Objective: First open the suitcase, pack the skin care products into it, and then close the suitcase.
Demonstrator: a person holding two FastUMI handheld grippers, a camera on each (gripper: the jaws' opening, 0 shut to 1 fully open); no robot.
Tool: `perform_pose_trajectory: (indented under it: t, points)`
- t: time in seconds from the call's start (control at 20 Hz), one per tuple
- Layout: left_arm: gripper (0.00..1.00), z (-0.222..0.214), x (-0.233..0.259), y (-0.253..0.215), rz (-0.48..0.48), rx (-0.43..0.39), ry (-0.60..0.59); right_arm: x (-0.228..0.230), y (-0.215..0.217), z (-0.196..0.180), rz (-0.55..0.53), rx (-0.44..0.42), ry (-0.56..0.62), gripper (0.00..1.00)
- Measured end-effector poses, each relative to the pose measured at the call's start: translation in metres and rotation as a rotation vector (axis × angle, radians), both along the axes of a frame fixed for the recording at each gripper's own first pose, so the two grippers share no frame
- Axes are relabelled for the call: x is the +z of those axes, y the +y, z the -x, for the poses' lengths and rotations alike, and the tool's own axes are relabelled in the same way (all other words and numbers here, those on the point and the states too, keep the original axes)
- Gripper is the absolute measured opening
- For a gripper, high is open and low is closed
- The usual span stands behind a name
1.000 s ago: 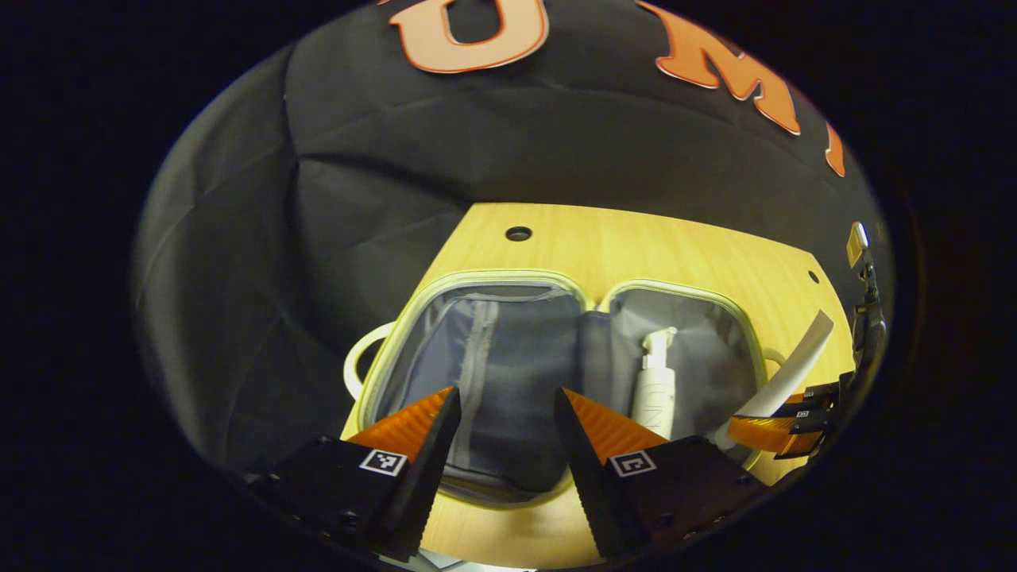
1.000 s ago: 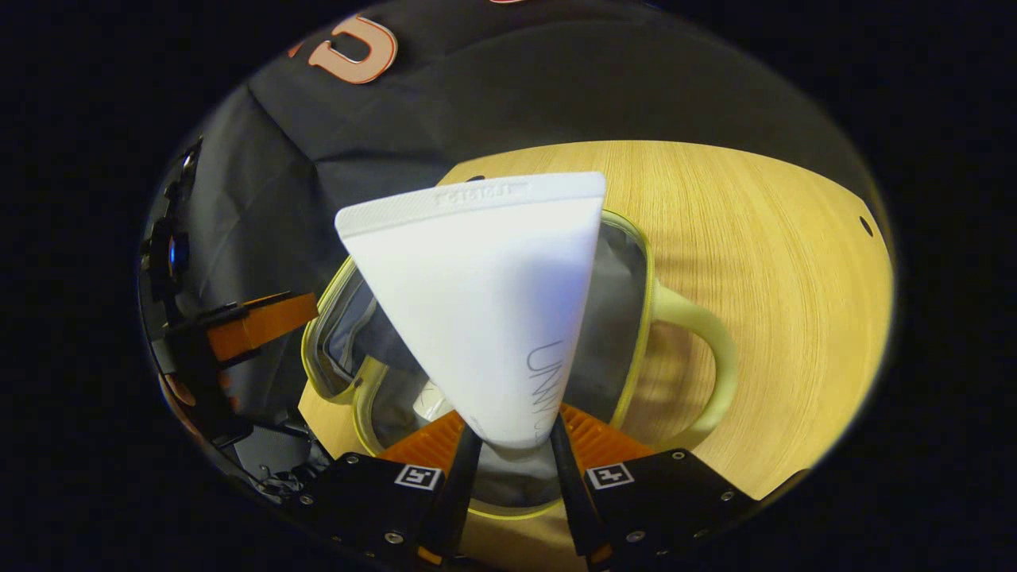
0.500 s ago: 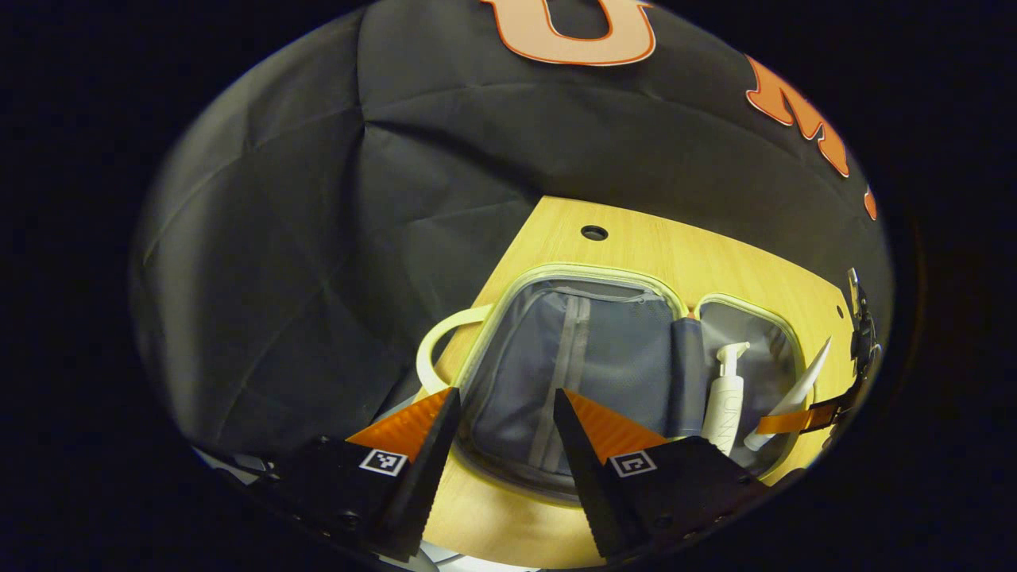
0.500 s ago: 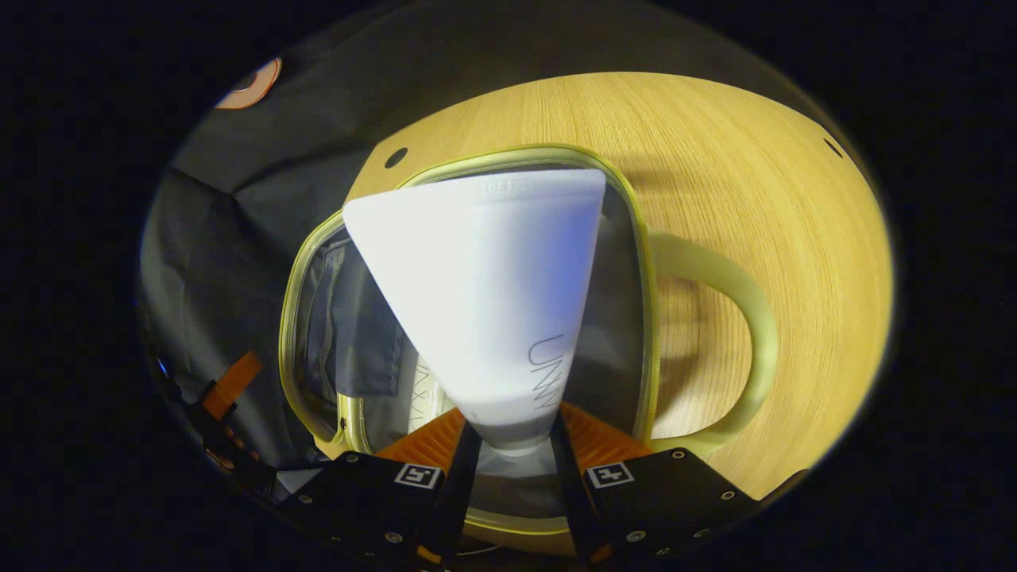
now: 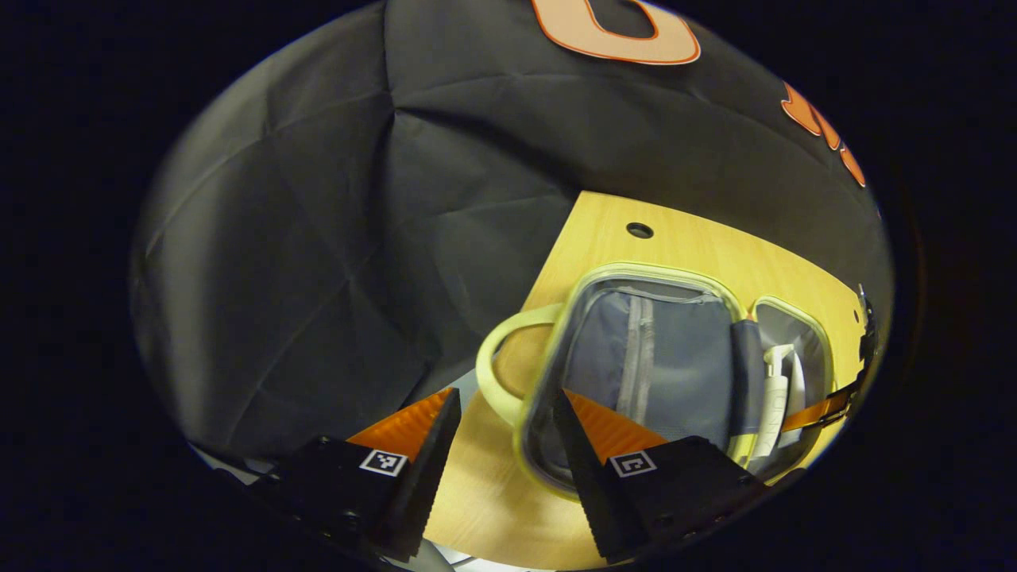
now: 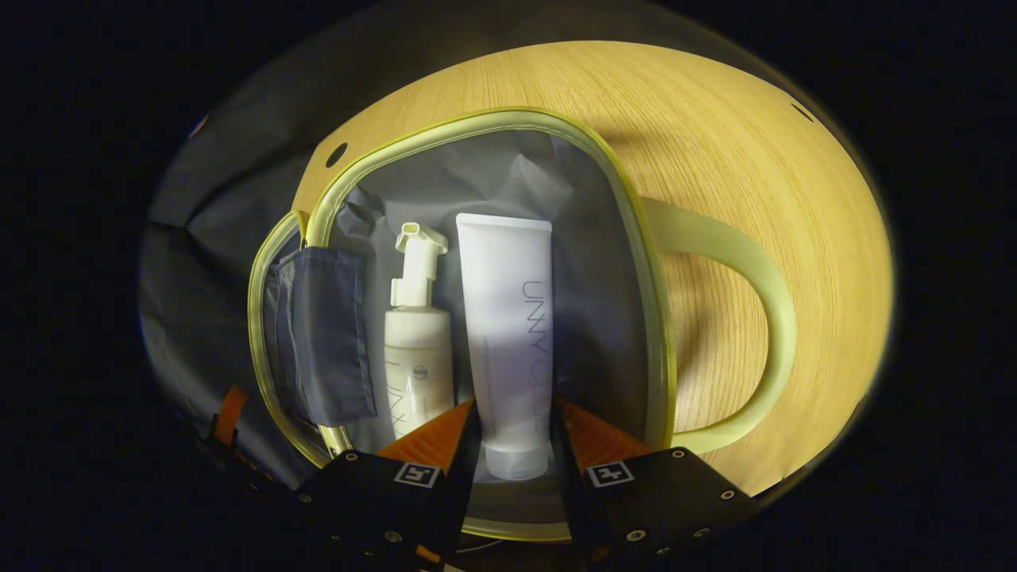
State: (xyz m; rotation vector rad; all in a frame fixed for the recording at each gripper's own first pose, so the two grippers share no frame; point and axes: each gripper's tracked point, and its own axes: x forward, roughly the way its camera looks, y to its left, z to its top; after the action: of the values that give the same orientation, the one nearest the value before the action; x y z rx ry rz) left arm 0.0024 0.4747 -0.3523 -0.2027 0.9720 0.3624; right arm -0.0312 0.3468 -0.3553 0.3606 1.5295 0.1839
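Note:
The small suitcase lies open on the wooden table, pale green rim around a grey lining. A white pump bottle and a white tube rest side by side in its right half. My right gripper is shut on the tube's cap end, low over that half. In the left gripper view the suitcase sits to the right, with the pump bottle far right beside the right gripper. My left gripper hangs open and holds nothing, above the table by the case's left handle.
The table has bare wood to the right of the case's right handle. A grey fabic divider hangs at the hinge. A round hole marks the table's far part. Black cloth closes the booth behind and to the left.
My right gripper has lowered the tube from upright to lying flat in the case beside the pump bottle. My left gripper has swung left, away from the case's middle.

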Motion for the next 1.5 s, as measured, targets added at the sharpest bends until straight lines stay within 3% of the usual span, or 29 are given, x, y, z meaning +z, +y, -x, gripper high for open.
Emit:
perform_pose_trajectory:
  t: [0.15,0.2,0.35,0.4,0.5,0.55,0.85,0.95,1.15,1.35,1.4,1.5]
  points:
    - [0.77,-0.013,-0.015,0.021,0.034,0.065,-0.038,0.003,0.001,0.004,-0.005,-0.044,0.017,0.54]
    - [0.77,-0.016,-0.022,0.025,0.059,0.085,-0.045,0.006,0.001,0.004,-0.013,-0.054,0.007,0.50]
    - [0.77,-0.024,-0.039,0.034,0.130,0.137,-0.067,0.014,-0.002,0.009,-0.017,-0.068,-0.042,0.55]
    - [0.77,-0.026,-0.043,0.040,0.153,0.156,-0.059,0.018,-0.004,0.011,-0.021,-0.076,-0.060,0.52]
    - [0.79,-0.031,-0.053,0.042,0.222,0.167,-0.047,0.029,-0.007,0.007,-0.039,-0.113,-0.094,0.60]
    - [0.81,-0.035,-0.066,0.037,0.248,0.159,-0.037,0.036,-0.011,0.006,-0.045,-0.134,-0.110,0.71]
    - [0.82,-0.054,-0.101,0.025,0.339,0.120,0.030,0.077,-0.048,-0.010,-0.018,-0.158,-0.302,0.88]
    - [0.74,-0.056,-0.106,0.022,0.379,0.131,0.043,0.096,-0.065,-0.014,-0.003,-0.156,-0.381,0.92]
    - [0.25,-0.059,-0.116,0.013,0.456,0.186,0.039,0.133,-0.095,-0.021,0.033,-0.156,-0.530,0.94]
    - [0.17,-0.060,-0.096,0.016,0.459,0.144,-0.014,0.168,-0.125,-0.033,0.087,-0.168,-0.740,0.95]
    - [0.08,-0.059,-0.088,0.013,0.458,0.121,-0.014,0.173,-0.130,-0.036,0.104,-0.165,-0.775,0.95]
    - [0.08,-0.060,-0.073,0.017,0.421,0.101,-0.056,0.188,-0.140,-0.043,0.133,-0.166,-0.845,0.96]
